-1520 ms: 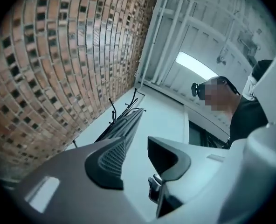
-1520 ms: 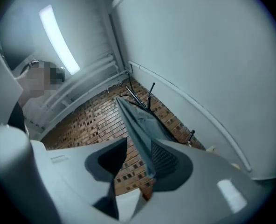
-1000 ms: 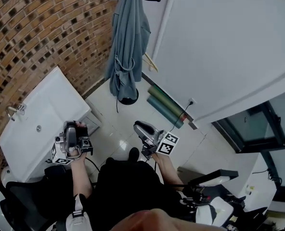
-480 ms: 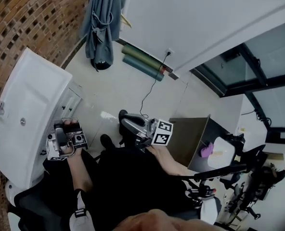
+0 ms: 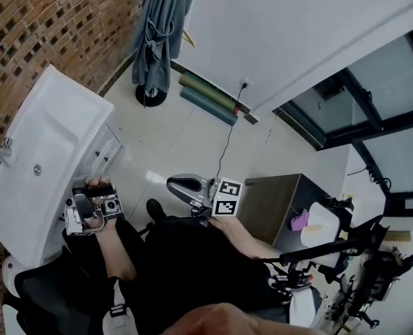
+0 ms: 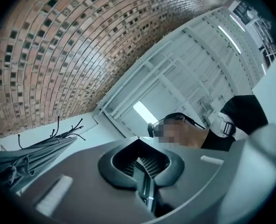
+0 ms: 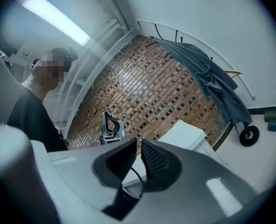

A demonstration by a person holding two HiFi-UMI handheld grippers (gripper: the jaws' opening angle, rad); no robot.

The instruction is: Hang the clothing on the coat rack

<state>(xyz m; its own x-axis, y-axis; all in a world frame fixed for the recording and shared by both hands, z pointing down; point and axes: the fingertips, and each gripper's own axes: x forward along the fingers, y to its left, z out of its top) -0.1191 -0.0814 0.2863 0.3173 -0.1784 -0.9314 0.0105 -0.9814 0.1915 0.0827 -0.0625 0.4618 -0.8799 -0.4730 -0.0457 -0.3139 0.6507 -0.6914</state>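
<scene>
Head view: robe (image 5: 158, 33) hangs on the coat rack (image 5: 151, 95) by the brick wall (image 5: 53, 26), well apart from the left tool (image 5: 88, 206) and right tool (image 5: 172, 183), so the hanging looks done. Left gripper view: jaws together, empty, aimed upward, likely just parked. Right gripper view: jaws have just been closing to a sliver with nothing between them, and the robe is far off.

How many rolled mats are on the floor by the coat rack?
2. The green mat lies at the foot of the white wall, right of the coat rack base; the teal mat lies alongside it, on the room side. No others show.
</scene>
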